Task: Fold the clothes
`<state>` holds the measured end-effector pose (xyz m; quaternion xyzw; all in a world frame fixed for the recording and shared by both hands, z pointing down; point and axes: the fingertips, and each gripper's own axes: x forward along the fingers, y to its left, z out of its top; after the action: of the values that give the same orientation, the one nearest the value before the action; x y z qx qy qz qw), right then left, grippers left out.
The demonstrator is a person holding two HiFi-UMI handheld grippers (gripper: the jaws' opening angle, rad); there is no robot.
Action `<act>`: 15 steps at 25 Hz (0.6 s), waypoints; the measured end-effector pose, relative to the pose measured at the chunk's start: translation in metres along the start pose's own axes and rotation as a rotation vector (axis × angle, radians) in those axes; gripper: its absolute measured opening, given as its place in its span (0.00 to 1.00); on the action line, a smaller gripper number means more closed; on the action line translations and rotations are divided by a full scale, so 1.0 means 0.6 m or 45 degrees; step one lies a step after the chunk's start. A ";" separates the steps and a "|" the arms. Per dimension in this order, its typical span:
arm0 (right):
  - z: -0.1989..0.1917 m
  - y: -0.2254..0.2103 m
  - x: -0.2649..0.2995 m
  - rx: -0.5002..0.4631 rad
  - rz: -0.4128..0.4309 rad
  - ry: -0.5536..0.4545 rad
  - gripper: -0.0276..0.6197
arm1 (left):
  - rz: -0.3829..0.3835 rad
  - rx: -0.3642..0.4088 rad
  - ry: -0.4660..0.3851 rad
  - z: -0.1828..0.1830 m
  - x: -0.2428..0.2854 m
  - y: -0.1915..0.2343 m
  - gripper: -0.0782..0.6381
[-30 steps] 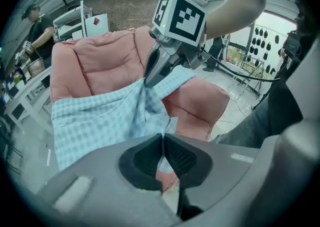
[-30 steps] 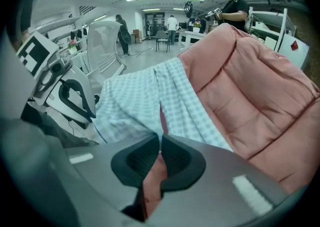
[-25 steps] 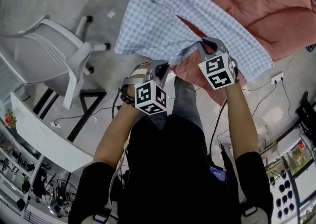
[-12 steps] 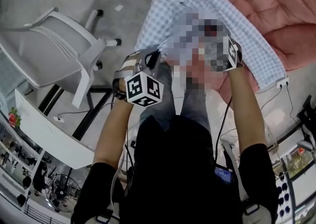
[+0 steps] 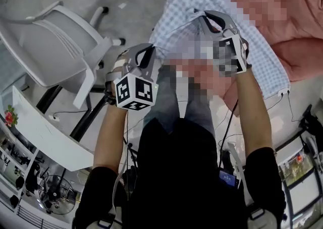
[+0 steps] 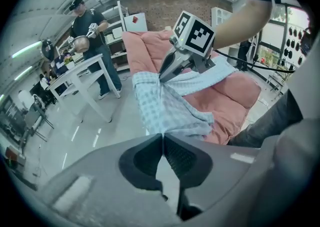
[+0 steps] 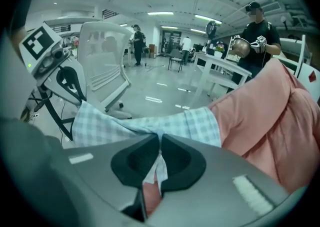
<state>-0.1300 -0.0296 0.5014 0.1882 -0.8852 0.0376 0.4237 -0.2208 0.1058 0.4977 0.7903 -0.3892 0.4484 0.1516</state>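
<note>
Pressed together on a thin edge of cloth, the left gripper (image 6: pixel 162 140) is pinching the checked shirt (image 6: pixel 162 106). The right gripper (image 7: pixel 160 141) is doing the same, its jaws closed with a strip of the same fabric running out between the pads.

The shirt is hanging in the air between the two grips. From there it is spreading away from the person, and its far part is draping toward the pink quilt (image 5: pixel 303 56) and appears to be resting against it. The held edge is running across the person's front from one gripper to the other, so the shirt's long axis is pointing ahead, away from the body.

In the head view the right gripper is reaching further forward and sitting close over the quilt. The left one is hanging back nearer the person's legs, on the side of the white chair (image 5: pixel 60 36), which is standing well apart on the floor.

The fabric is sagging a little between the grips rather than pulling taut. Going by this, the next move is likely carrying the pinched edge forward over the quilt. The left hand would be covering more ground to bring the edge square.
</note>
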 end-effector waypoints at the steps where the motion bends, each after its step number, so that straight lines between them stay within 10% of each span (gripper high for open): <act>1: 0.021 0.002 0.004 -0.012 0.011 -0.033 0.07 | 0.022 -0.024 0.001 -0.007 -0.006 0.012 0.14; 15: 0.041 0.050 0.077 -0.050 0.095 0.011 0.28 | 0.015 -0.260 0.084 -0.083 0.024 0.036 0.26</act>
<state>-0.1853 -0.0213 0.5239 0.1465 -0.8904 0.0368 0.4295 -0.2622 0.1144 0.5345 0.7531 -0.4324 0.4332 0.2414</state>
